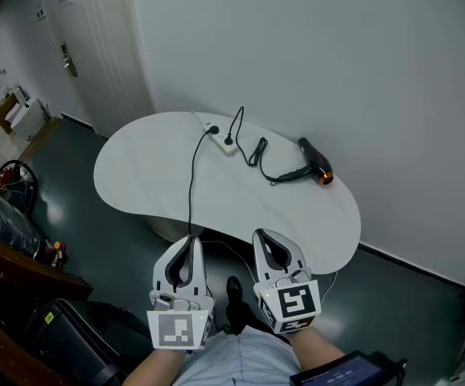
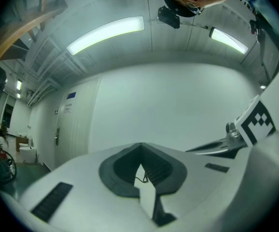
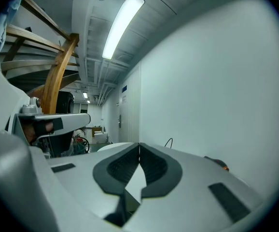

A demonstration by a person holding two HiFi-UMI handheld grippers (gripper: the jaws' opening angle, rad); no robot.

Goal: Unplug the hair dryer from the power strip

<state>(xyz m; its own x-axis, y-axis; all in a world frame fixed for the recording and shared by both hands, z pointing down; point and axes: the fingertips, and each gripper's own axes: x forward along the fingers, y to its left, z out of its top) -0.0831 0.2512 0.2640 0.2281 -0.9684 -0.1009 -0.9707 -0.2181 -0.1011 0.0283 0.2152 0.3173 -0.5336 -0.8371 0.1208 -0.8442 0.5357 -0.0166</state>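
A black hair dryer point(image 1: 314, 161) with an orange nozzle lies at the far right of the white table point(image 1: 152, 175). Its cord loops left to a black plug point(image 1: 229, 141) seated in the white power strip point(image 1: 216, 134). A second black cable point(image 1: 191, 191) runs from the strip to the table's near edge. My left gripper point(image 1: 191, 238) and right gripper point(image 1: 261, 234) hover side by side at the near edge, both shut and empty. In the left gripper view, the left gripper point(image 2: 140, 144) has its tips together. In the right gripper view, the right gripper point(image 3: 139, 144) has the dryer point(image 3: 216, 161) beyond it.
A white wall runs close behind the table. A door point(image 1: 72, 55) stands at the far left. Boxes, a dark bag point(image 1: 72, 328) and wooden furniture point(image 1: 15, 264) crowd the floor on the left. A dark tablet point(image 1: 345, 370) sits at the bottom right.
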